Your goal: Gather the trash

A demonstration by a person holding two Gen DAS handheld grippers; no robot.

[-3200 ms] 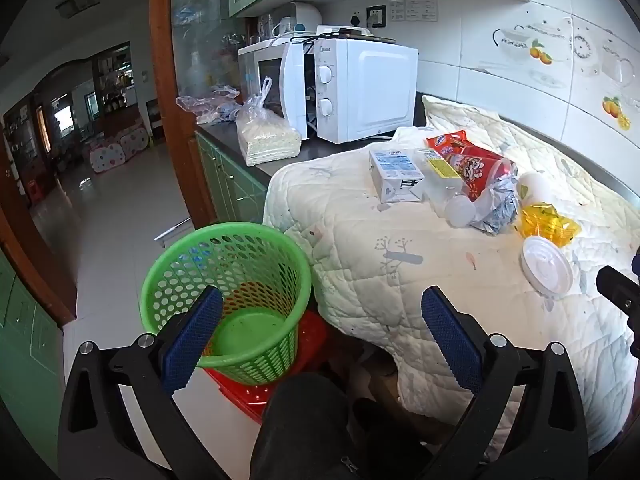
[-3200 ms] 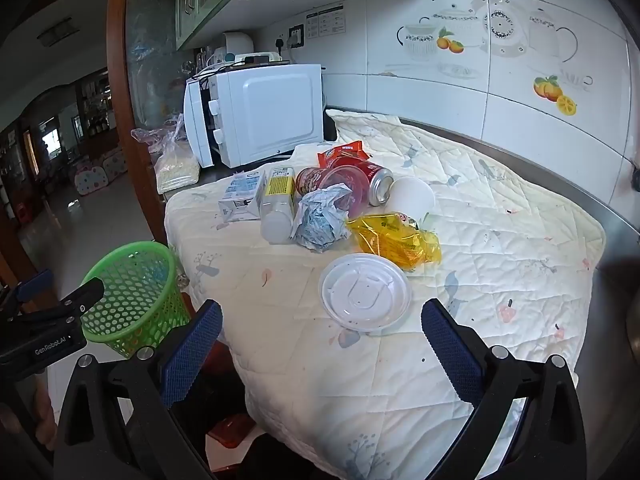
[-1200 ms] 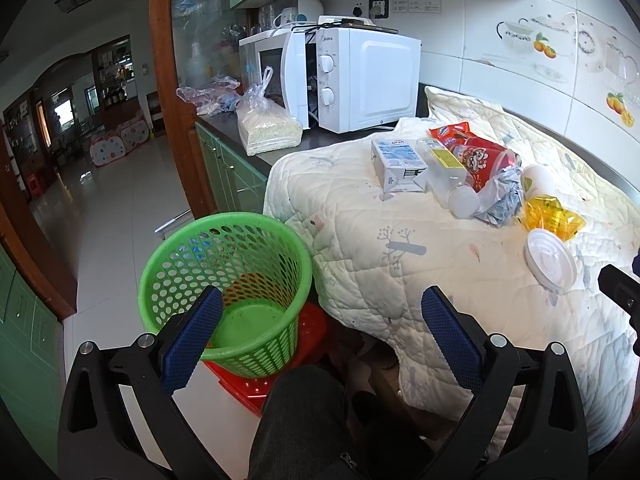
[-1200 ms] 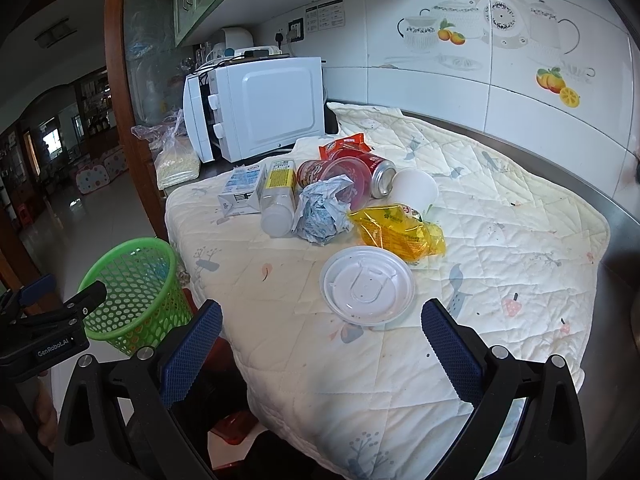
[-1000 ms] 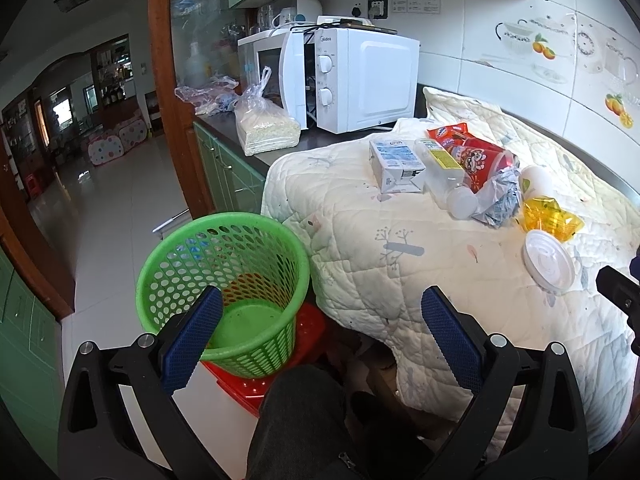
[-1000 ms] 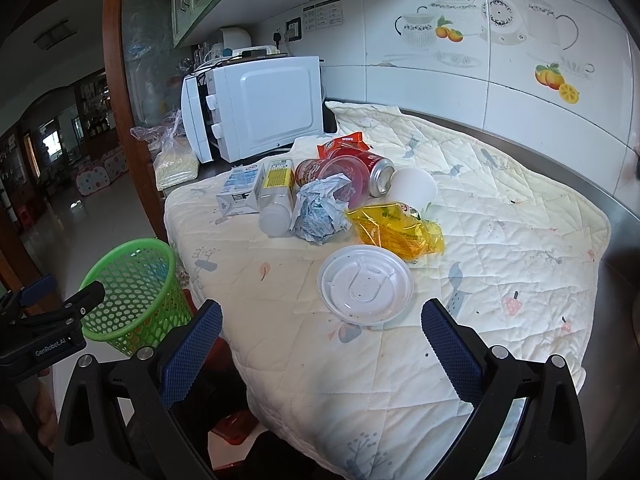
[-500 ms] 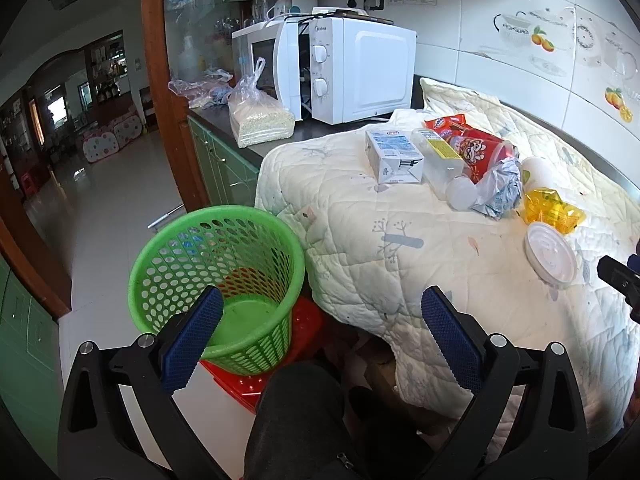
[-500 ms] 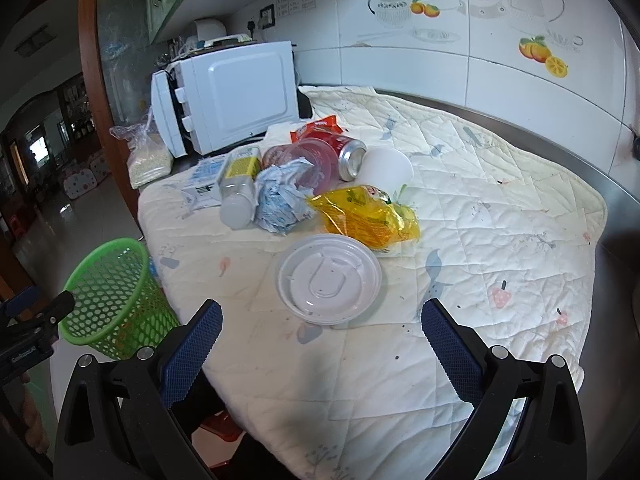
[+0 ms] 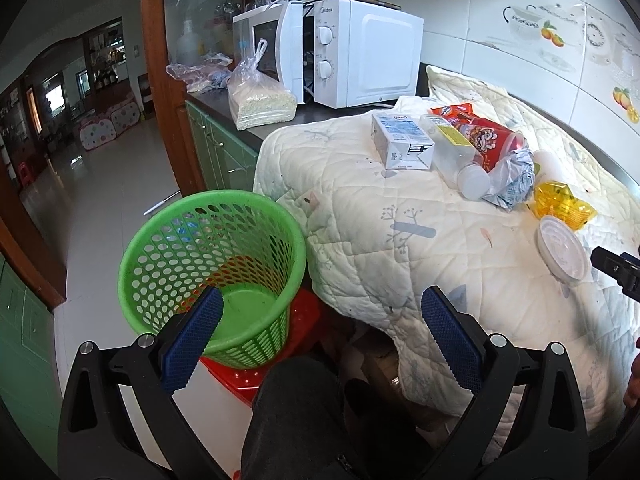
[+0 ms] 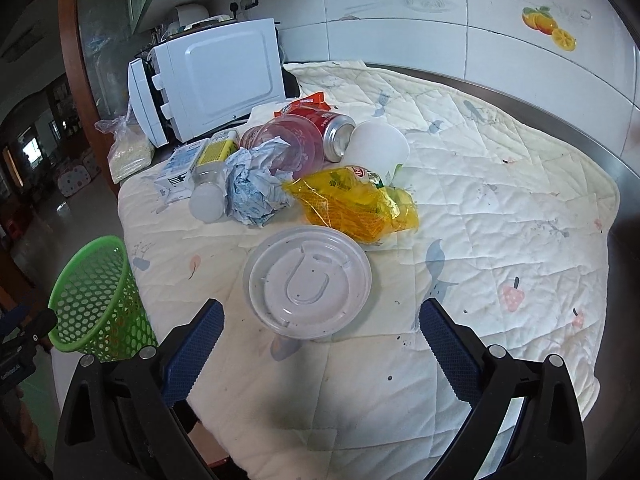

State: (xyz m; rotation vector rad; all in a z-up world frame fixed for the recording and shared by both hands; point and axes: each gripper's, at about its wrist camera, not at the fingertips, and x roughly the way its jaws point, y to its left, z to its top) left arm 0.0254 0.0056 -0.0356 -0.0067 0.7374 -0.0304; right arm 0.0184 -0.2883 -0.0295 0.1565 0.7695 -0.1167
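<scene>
Trash lies on a white quilted cloth [image 10: 500, 208]: a clear plastic lid [image 10: 307, 281], a yellow wrapper [image 10: 352, 204], crumpled paper [image 10: 254, 188], a plastic bottle [image 10: 210, 176], a milk carton [image 9: 402, 142], a red cup [image 10: 292, 146], a can [image 10: 338, 134] and a white cup [image 10: 378, 146]. A green mesh basket [image 9: 212, 268] stands on the floor left of the counter. My right gripper [image 10: 320, 344] is open, just short of the lid. My left gripper [image 9: 320, 332] is open and empty, low, between the basket and the cloth's edge.
A white microwave [image 9: 360, 56] and a bag of grain [image 9: 258, 100] stand on the counter behind the trash. A red stool [image 9: 256, 376] sits under the basket. A tiled wall [image 10: 520, 40] backs the counter. Open floor lies to the left [image 9: 100, 168].
My right gripper has moved forward and down toward the lid, which now sits just ahead of its fingers. My left gripper has shifted slightly; the basket looks a little nearer.
</scene>
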